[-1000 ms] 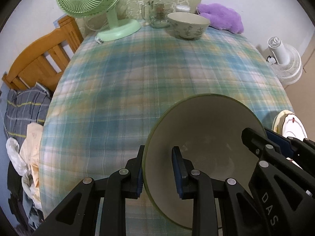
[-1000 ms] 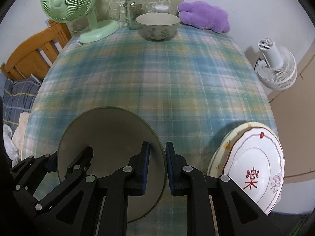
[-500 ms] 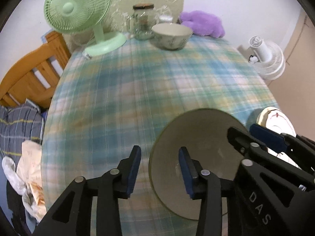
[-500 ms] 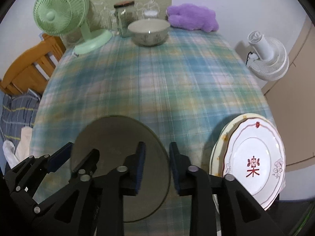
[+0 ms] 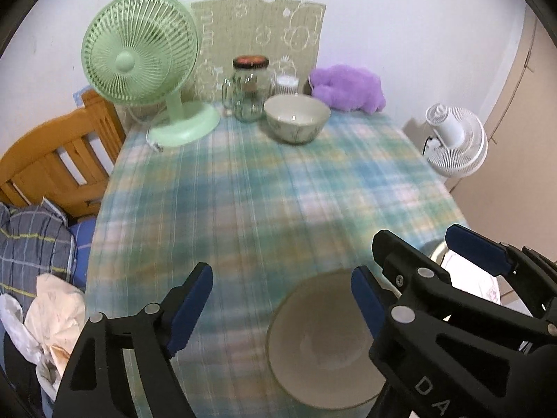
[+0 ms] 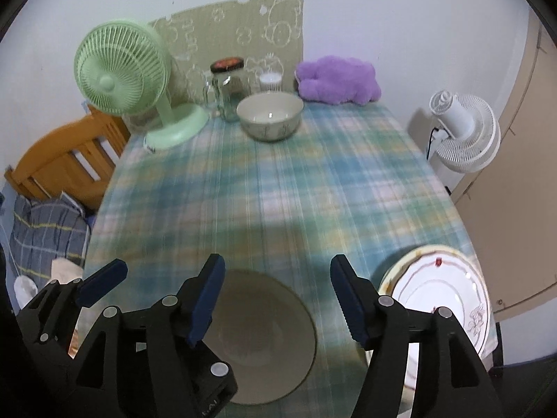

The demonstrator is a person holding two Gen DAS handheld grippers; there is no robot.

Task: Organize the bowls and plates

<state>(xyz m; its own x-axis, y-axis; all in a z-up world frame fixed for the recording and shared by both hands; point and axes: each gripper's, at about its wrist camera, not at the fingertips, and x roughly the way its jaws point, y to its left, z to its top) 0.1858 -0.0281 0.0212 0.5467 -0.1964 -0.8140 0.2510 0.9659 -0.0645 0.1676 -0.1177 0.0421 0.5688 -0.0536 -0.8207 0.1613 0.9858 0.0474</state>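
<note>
A green-rimmed bowl (image 5: 320, 348) (image 6: 264, 341) rests on the plaid tablecloth (image 5: 243, 209) near the front edge. My left gripper (image 5: 278, 303) hovers above its left rim, jaws opening, pads clear of the bowl. My right gripper (image 6: 276, 296) hovers above the right rim, jaws also opening and holding nothing. Each wrist view catches the other gripper: the right gripper (image 5: 430, 247), and one of the left gripper's fingers (image 6: 101, 282). A stack of floral plates (image 6: 442, 306) (image 5: 466, 278) lies at the front right corner. A second patterned bowl (image 5: 296, 118) (image 6: 269, 115) stands at the far end.
At the back stand a green desk fan (image 5: 139, 59), a glass jar (image 5: 249, 87) and a purple plush toy (image 5: 348, 87). A white fan (image 6: 463, 129) stands on the floor to the right. A wooden chair (image 5: 59, 160) and piled clothes (image 5: 31, 240) are on the left.
Both grippers were shut on the bowl's rim. They have opened, let it go and risen, so the bowl now looks smaller on the cloth.
</note>
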